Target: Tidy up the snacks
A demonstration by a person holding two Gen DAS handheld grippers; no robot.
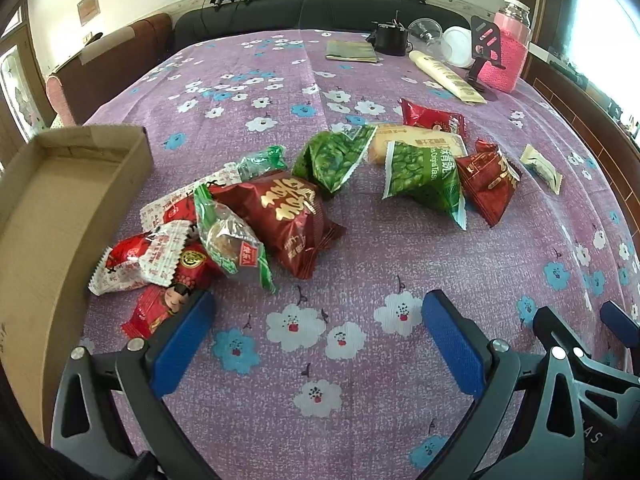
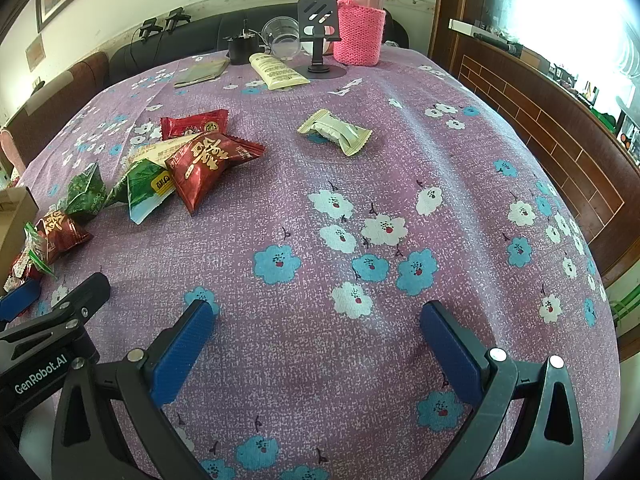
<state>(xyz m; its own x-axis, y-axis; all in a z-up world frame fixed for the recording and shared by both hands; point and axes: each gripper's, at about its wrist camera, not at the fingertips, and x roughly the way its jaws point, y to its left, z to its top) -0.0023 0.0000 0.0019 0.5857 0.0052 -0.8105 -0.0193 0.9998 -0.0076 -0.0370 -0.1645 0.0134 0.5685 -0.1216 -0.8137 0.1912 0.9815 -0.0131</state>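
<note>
Several snack packets lie on the purple flowered tablecloth (image 1: 344,420). Near my open, empty left gripper (image 1: 316,312) lie a dark red packet (image 1: 288,216), a clear green-edged cake packet (image 1: 232,240) and red-and-white packets (image 1: 140,256). Farther right lie green pea packets (image 1: 424,176), a red packet (image 1: 488,180) and a cream packet (image 1: 542,166). An empty cardboard box (image 1: 52,200) stands at the left. My right gripper (image 2: 316,320) is open and empty over bare cloth. The cream packet (image 2: 336,132) and a red packet (image 2: 208,164) lie ahead of it.
At the table's far end stand a pink knit-covered flask (image 2: 360,28), a black phone stand (image 2: 320,36), a cream tube (image 2: 278,70), clear cups (image 2: 282,36), a black pot (image 2: 242,48) and a flat booklet (image 2: 202,72). A dark sofa (image 1: 320,12) sits behind the table.
</note>
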